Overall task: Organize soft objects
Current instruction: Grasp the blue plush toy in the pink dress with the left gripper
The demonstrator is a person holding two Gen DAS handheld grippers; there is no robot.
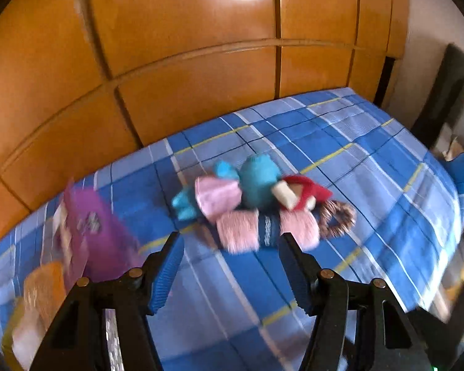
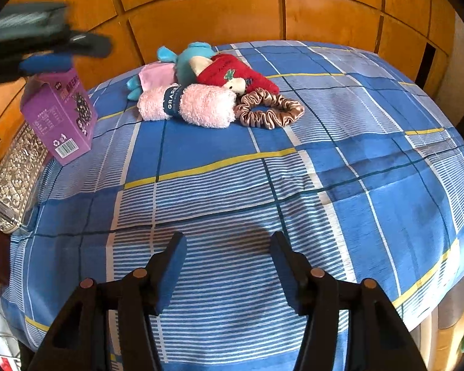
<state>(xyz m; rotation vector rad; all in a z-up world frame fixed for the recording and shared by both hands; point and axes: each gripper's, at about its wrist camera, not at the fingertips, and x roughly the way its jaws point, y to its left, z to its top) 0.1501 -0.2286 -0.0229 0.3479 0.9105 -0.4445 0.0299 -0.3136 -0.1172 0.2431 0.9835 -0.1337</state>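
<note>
A heap of soft things lies on the blue plaid bed (image 2: 219, 142): a teal plush (image 2: 195, 61), a red plush (image 2: 235, 74), a pink cloth (image 2: 156, 75), a rolled pink towel (image 2: 201, 105) with a dark band, and a satin scrunchie (image 2: 269, 111). The left wrist view is blurred and shows the same heap: the towel (image 1: 241, 230), the teal plush (image 1: 256, 182) and the scrunchie (image 1: 337, 219). My left gripper (image 1: 230, 241) is open and empty, just short of the towel. It also appears blurred at the upper left (image 2: 55, 55). My right gripper (image 2: 229, 241) hangs open over bare sheet with nothing in it.
A purple carton (image 2: 58, 114) stands tilted at the bed's left edge, to the left of my left gripper (image 1: 92, 225). A silver patterned box (image 2: 15, 179) lies beside it. An orange packet (image 1: 43, 290) sits at the lower left. Wooden wardrobe doors (image 2: 232, 15) rise behind the bed.
</note>
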